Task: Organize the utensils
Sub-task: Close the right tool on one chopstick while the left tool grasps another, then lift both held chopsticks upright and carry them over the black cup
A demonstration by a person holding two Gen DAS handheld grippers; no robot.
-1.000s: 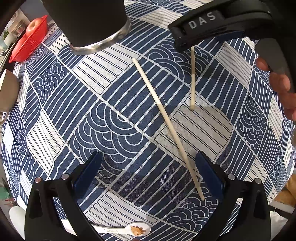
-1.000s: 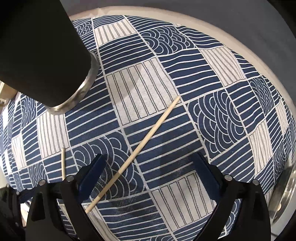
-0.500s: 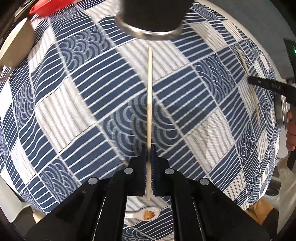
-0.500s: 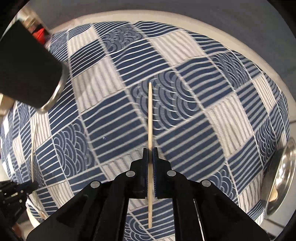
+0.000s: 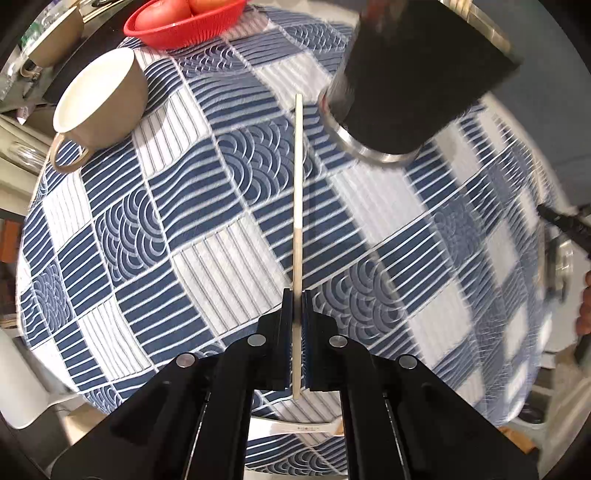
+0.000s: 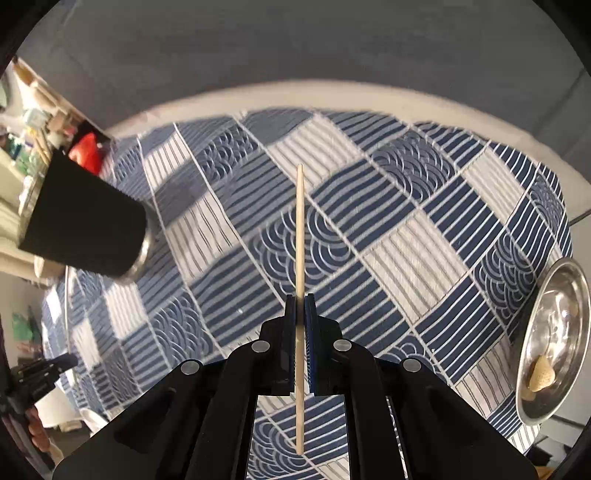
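Left wrist view: left gripper [image 5: 296,325] clamped on a pale, thin wooden chopstick [image 5: 297,192], which runs straight up between the blue pads, its far tip just beside the steel rim of a black cylindrical cup [image 5: 413,81]. The chopstick hangs clear above the blue-and-white patterned tablecloth [image 5: 155,221]. On the cloth at upper left sit a beige ceramic mug with a white inside [image 5: 99,99] and a red plastic basket [image 5: 184,22] holding reddish fruit. A white spoon handle [image 5: 295,428] lies on the cloth below the gripper.

Right wrist view: right gripper [image 6: 300,332] closed on a 2nd pale wooden chopstick [image 6: 300,229], pointed tip away from the camera, lifted off the cloth. The black cup stands well to its left. A round steel dish [image 6: 554,347] sits at the right table edge.
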